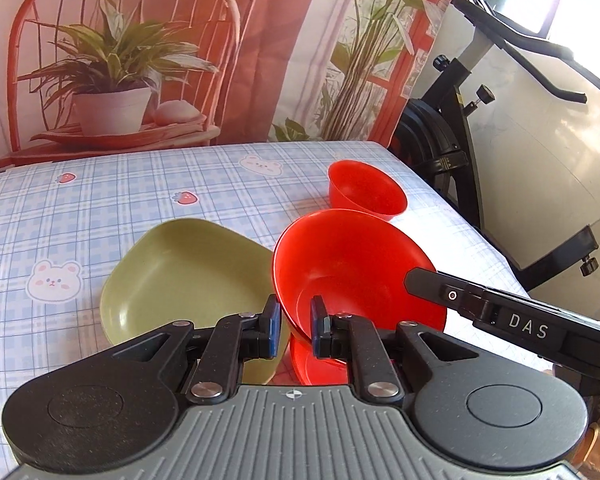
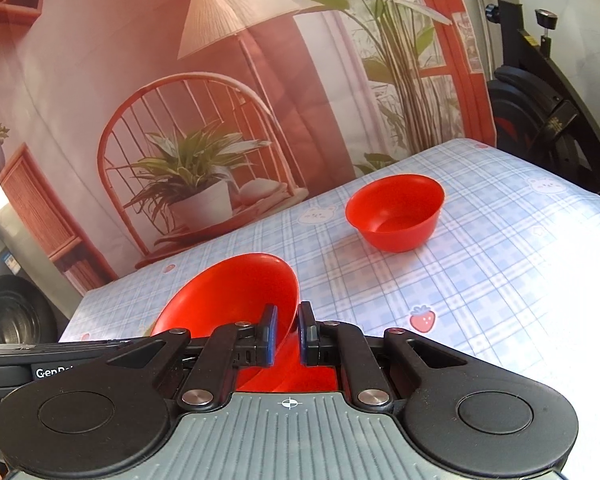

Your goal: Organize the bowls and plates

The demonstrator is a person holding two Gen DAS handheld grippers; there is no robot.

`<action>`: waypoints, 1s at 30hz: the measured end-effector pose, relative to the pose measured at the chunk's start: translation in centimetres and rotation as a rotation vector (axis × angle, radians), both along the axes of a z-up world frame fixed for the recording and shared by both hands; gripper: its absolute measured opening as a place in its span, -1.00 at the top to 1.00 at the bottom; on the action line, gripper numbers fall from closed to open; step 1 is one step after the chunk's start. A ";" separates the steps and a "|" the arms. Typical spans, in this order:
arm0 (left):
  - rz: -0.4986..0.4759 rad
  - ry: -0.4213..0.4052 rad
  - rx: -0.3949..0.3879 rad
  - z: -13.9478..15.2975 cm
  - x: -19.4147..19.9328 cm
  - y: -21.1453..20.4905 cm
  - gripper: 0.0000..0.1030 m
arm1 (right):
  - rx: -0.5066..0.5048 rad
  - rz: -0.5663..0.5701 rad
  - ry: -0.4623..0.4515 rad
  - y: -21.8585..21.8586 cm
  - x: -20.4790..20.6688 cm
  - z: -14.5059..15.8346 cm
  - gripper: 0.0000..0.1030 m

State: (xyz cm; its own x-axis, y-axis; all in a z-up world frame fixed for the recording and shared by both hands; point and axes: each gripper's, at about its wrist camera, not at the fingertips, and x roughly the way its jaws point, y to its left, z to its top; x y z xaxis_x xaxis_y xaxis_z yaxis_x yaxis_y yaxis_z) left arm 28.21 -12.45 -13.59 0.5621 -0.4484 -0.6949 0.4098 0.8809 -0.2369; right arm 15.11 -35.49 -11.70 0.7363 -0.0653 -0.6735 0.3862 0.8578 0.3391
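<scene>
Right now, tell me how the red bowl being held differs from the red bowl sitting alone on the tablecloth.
The held red bowl is tilted steeply on its side; the far red bowl sits upright on the checked tablecloth. The held red bowl is pinched at its rim by both the left hand-held gripper and the right hand-held gripper; nothing touches the far red bowl. The held red bowl sits beside the green plate; the far red bowl stands apart. Both are plain red.

The left gripper [image 1: 295, 314] has a ribbed grey body, black linkage arms with silver rivets and blue-padded fingers [image 1: 273, 320]. The right gripper [image 2: 287, 330] looks identical; its side bears white "DAS" lettering.
</scene>
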 end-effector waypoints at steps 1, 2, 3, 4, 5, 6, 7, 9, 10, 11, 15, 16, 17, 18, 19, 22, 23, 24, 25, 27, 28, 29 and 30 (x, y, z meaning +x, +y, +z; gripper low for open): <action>-0.010 0.005 0.005 -0.2 -0.1 -0.3 0.70 | 0.001 -0.004 0.004 -0.2 -0.4 -0.2 0.80; -0.023 0.010 0.013 -0.5 -0.2 -0.8 0.70 | 0.005 -0.010 0.010 -0.5 -0.8 -0.5 0.80; -0.032 0.013 0.019 -0.6 -0.3 -1.1 0.70 | 0.008 -0.013 0.013 -0.7 -1.1 -0.7 0.80; -0.041 0.018 0.025 -0.9 -0.3 -1.4 0.70 | 0.006 -0.014 0.015 -0.8 -1.4 -0.9 0.80; -0.047 0.024 0.029 -1.0 -0.3 -1.5 0.69 | -0.005 -0.012 0.020 -0.8 -1.6 -1.2 0.80; -0.052 0.033 0.032 -1.3 -0.3 -1.7 0.68 | -0.012 -0.010 0.023 -0.7 -1.7 -1.3 0.80; -0.054 0.039 0.037 -1.5 -0.3 -1.8 0.68 | -0.014 -0.008 0.024 -0.7 -1.8 -1.5 0.80; -0.055 0.047 0.048 -1.8 -0.3 -1.9 0.67 | -0.004 -0.012 0.024 -0.9 -2.0 -1.9 0.80; -0.056 0.053 0.052 -1.9 -0.3 -2.1 0.66 | -0.001 -0.014 0.024 -0.9 -2.0 -2.0 0.80; -0.057 0.057 0.055 -1.9 -0.2 -2.1 0.66 | 0.002 -0.014 0.026 -1.0 -2.0 -2.2 0.80; -0.068 0.065 0.072 -2.2 -0.3 -2.4 0.64 | 0.020 -0.020 0.036 -1.4 -2.2 -2.8 0.79; -0.070 0.069 0.075 -2.3 -0.2 -2.5 0.64 | 0.023 -0.023 0.044 -1.4 -2.2 -3.0 0.79; -0.070 0.074 0.077 -2.4 -0.2 -2.5 0.64 | 0.025 -0.027 0.057 -1.4 -2.1 -3.3 0.79; -0.072 0.079 0.080 -2.5 -0.3 -2.6 0.64 | 0.027 -0.028 0.065 -1.3 -2.2 -3.5 0.79; -0.071 0.083 0.084 -2.6 -0.3 -2.6 0.64 | 0.031 -0.028 0.071 -1.3 -2.1 -3.7 0.79; -0.076 0.095 0.084 -2.8 -0.3 -2.6 0.64 | 0.030 -0.026 0.067 -1.2 -2.1 -3.9 0.79; -0.076 0.099 0.081 -2.8 -0.2 -2.6 0.63 | 0.026 -0.026 0.068 -1.2 -2.0 -3.9 0.79; -0.075 0.101 0.079 -2.8 -0.2 -2.5 0.63 | 0.022 -0.026 0.069 -1.2 -2.0 -3.9 0.79; -0.076 0.104 0.076 -2.9 -0.1 -2.5 0.63 | 0.020 -0.026 0.070 -1.1 -1.9 -3.9 0.79; -0.074 0.109 0.070 -2.9 0.0 -2.5 0.62 | 0.014 -0.025 0.071 -1.0 -1.9 -3.9 0.79; -0.074 0.112 0.069 -2.9 0.0 -2.4 0.57 | 0.011 -0.024 0.072 -1.0 -1.9 -3.9 0.78; -0.075 0.121 0.064 -2.8 0.0 -2.4 0.53 | 0.008 -0.025 0.073 -0.9 -1.9 -3.8 0.77; -0.077 0.131 0.054 -2.8 0.1 -2.3 0.48 | 0.004 -0.026 0.077 -1.0 -1.9 -3.7 0.72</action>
